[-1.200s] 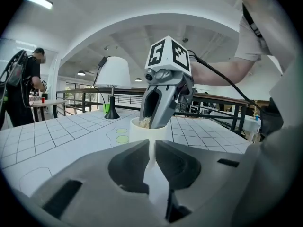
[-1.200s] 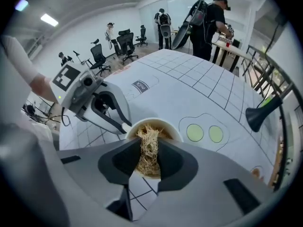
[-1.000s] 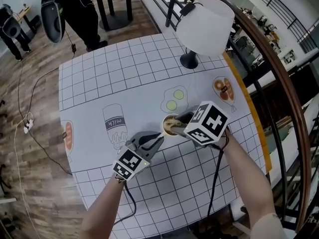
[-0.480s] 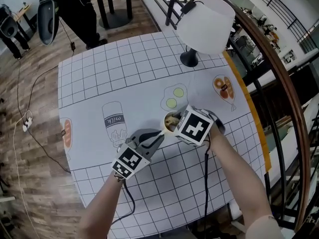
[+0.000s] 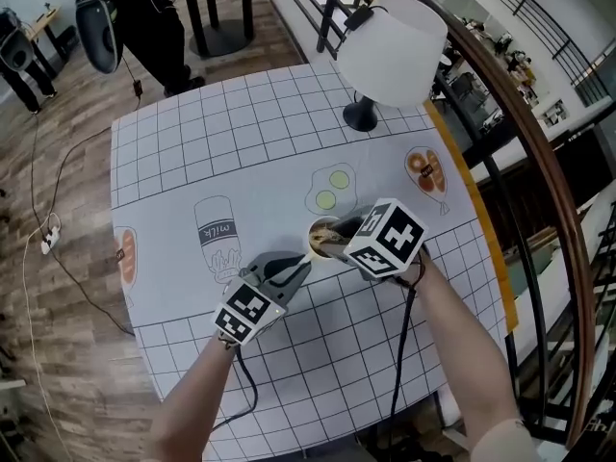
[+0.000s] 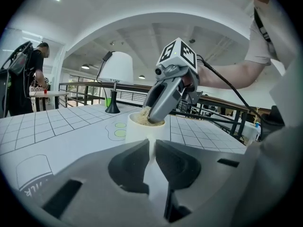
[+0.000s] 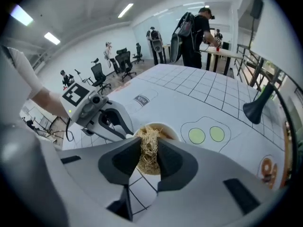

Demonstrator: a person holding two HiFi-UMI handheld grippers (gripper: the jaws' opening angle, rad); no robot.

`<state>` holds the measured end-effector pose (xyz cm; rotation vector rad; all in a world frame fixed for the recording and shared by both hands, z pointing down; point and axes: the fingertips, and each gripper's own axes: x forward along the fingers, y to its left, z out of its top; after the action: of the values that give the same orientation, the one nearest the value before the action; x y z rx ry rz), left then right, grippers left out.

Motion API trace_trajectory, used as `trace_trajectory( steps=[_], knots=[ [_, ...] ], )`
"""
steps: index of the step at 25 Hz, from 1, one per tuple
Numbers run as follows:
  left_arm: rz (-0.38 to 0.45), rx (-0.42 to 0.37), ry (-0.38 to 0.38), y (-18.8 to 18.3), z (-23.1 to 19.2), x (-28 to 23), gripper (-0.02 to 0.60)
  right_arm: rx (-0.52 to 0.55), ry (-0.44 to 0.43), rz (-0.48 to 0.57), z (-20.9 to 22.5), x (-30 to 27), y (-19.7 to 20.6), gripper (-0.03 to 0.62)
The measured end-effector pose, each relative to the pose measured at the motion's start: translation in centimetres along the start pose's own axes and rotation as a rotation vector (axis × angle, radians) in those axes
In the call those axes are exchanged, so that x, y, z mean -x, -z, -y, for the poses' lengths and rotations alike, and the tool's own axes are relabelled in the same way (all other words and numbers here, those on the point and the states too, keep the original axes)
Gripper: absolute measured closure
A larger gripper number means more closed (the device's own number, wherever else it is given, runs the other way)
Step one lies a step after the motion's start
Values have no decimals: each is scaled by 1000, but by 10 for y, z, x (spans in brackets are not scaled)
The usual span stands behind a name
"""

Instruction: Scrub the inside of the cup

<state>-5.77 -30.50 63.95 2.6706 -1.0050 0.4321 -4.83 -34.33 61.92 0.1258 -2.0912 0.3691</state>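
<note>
The left hand-held gripper [image 6: 152, 145] clamped the cup [image 6: 141, 130] just ahead to steady it; the right hand-held gripper [image 7: 149, 161], angled down, pinched a scrubber [image 7: 150, 141] inside the cup.

A desk [image 5: 221, 142] under a white cloth ruled in black squares stood on a brown plank floor [image 5: 67, 94]. A lamp [image 5: 390, 51] with a white shade and black base sat at its far edge. Beside the desk ran a dark railing [image 5: 325, 3] topped by a curved wooden handrail [image 5: 547, 162]. Black office chairs [image 7: 124, 60] stood farther off under ceiling strip lights [image 7: 127, 9].
</note>
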Motion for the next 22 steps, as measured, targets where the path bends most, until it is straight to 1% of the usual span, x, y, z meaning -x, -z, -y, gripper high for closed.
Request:
trace_trajectory(
  steps=[2, 5, 9, 12, 14, 17, 19, 22],
  knots=[
    [0, -11, -9, 0, -1, 0, 531, -52, -9, 80, -1, 9, -3, 497],
    [-4, 4, -27, 0, -2, -1, 531, -139, -1, 200, 2, 26, -8, 497],
    [-20, 26, -68, -1, -4, -1, 529, -218, 75, 357, 11, 57, -16, 496],
    [-60, 12, -98, 0, -2, 0, 529, -259, 123, 473, 14, 85, -24, 496],
    [-82, 7, -121, -3, -1, 2, 528, -264, 145, 512, 11, 103, -27, 496],
    [-86, 16, -150, -14, 0, 11, 528, -256, 166, 549, 2, 127, -32, 496],
    [-73, 11, -162, -26, 6, 19, 529, -253, 178, 571, -7, 143, -34, 496],
    [-20, -32, -182, -59, 16, 34, 529, -243, 206, 617, -22, 173, -39, 496]
  ],
)
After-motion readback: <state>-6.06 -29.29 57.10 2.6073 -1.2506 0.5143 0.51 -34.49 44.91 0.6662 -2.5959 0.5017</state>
